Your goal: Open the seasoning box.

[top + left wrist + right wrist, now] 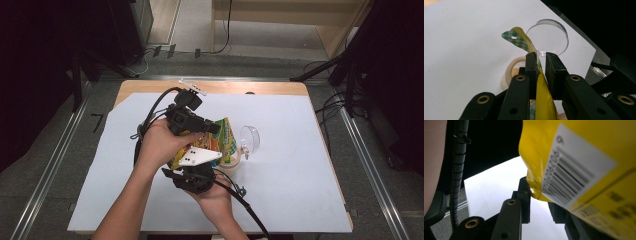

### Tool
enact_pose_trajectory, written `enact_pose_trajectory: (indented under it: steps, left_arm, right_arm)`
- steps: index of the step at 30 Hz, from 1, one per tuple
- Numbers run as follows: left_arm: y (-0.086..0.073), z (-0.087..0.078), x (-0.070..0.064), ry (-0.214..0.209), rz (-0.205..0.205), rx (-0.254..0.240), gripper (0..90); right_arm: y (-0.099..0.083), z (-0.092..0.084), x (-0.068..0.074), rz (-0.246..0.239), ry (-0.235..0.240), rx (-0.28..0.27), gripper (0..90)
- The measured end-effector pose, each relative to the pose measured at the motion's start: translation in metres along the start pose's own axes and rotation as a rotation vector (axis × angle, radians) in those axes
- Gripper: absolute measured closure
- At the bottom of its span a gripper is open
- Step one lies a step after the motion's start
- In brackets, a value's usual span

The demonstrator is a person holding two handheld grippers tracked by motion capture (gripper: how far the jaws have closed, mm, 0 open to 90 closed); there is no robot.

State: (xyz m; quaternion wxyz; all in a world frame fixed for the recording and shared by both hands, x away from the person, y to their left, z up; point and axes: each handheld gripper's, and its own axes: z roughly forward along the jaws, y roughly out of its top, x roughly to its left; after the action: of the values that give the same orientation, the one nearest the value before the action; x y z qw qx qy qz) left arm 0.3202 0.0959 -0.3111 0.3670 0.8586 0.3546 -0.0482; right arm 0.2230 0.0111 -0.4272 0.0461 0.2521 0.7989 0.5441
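A yellow snack bag (227, 136) hangs tilted over the middle of the table, held between both grippers. My left gripper (215, 128) reaches in from the upper left. In the left gripper view its jaws (541, 56) are shut on the bag (544, 105) below the green-checked top with the hang hole. My right gripper (199, 169), with its grey plate on top, comes from below. In the right gripper view its jaws (540, 195) pinch a lower corner of the bag (579, 157) beside the barcode. A cream round container (233, 163) stands right under the bag.
A clear round lid (250, 138) lies just right of the bag on the white sheet (300, 165) that covers the wooden table. Cables trail from both grippers toward the near edge. Dark stands and metal rails flank the table.
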Motion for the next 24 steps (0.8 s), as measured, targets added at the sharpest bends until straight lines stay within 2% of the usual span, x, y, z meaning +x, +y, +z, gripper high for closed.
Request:
enact_pose_trajectory:
  steps: [3,6,9,16,19,24]
  left_arm:
    - [-0.001,0.002,0.004,-0.006,-0.014,0.009,81.1]
    - [-0.003,0.003,0.010,-0.035,-0.036,0.004,81.0]
    - [-0.005,0.003,0.014,-0.050,-0.042,0.007,80.6]
    - [-0.007,0.012,0.016,-0.058,-0.031,0.084,80.7]
    - [-0.006,0.016,0.016,-0.077,-0.028,0.087,80.7]
    - [-0.007,0.021,0.018,-0.076,-0.028,0.095,80.7]
  right_arm:
    - [-0.001,0.002,0.000,-0.004,0.002,0.003,74.1]
    - [-0.004,0.005,-0.003,-0.001,0.011,0.009,71.5]
    - [-0.006,0.006,-0.003,-0.007,0.018,0.009,70.1]
    - [-0.012,0.011,-0.005,-0.045,0.032,0.045,68.2]
    - [-0.016,0.013,-0.005,-0.061,0.024,0.055,67.0]
    - [-0.020,0.012,-0.009,-0.050,0.035,0.061,66.3]
